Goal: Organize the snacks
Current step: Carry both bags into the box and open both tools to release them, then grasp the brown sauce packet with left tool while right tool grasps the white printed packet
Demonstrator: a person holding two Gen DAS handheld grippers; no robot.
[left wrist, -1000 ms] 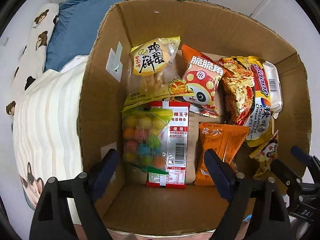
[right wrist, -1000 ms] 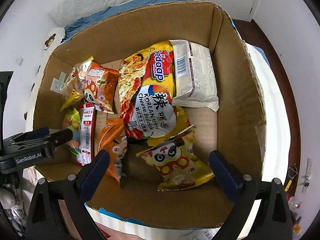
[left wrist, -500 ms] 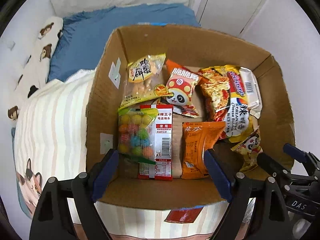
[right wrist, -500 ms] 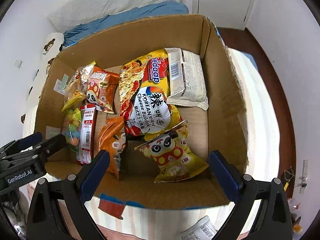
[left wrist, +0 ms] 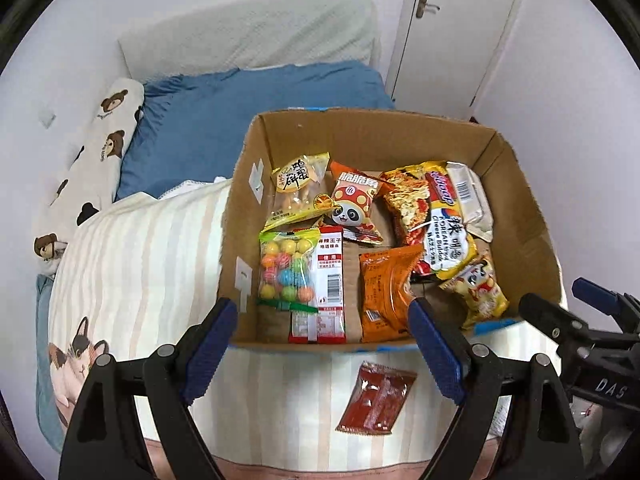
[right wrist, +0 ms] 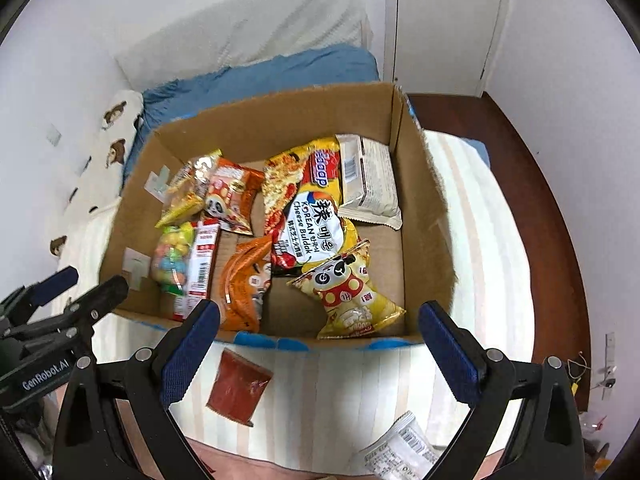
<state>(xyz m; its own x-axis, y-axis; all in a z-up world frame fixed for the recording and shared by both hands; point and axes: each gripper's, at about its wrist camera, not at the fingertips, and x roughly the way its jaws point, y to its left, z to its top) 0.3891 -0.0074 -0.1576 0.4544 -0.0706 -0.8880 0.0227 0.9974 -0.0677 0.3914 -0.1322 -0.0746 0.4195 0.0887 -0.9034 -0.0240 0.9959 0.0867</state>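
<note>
An open cardboard box (left wrist: 520, 208) (right wrist: 424, 200) sits on a striped bed and holds several snack packets: a candy-ball bag (left wrist: 286, 270), an orange packet (left wrist: 384, 292), a Korean noodle pack (right wrist: 312, 224) and a yellow panda bag (right wrist: 348, 296). A red packet (left wrist: 376, 400) (right wrist: 238, 386) lies on the bed in front of the box. A white packet (right wrist: 396, 454) lies at the bed's front edge. My left gripper (left wrist: 324, 348) and right gripper (right wrist: 320, 356) are both open and empty, held above the bed just in front of the box.
A blue pillow (left wrist: 240, 120) and a bear-print cushion (left wrist: 92, 168) lie behind and left of the box. A white door (right wrist: 440, 20) stands at the back right. A wooden bed frame (right wrist: 532, 184) runs along the right side.
Both grippers have pulled back and up from over the box. The bed in front of the box, with the red and white packets, has come into view.
</note>
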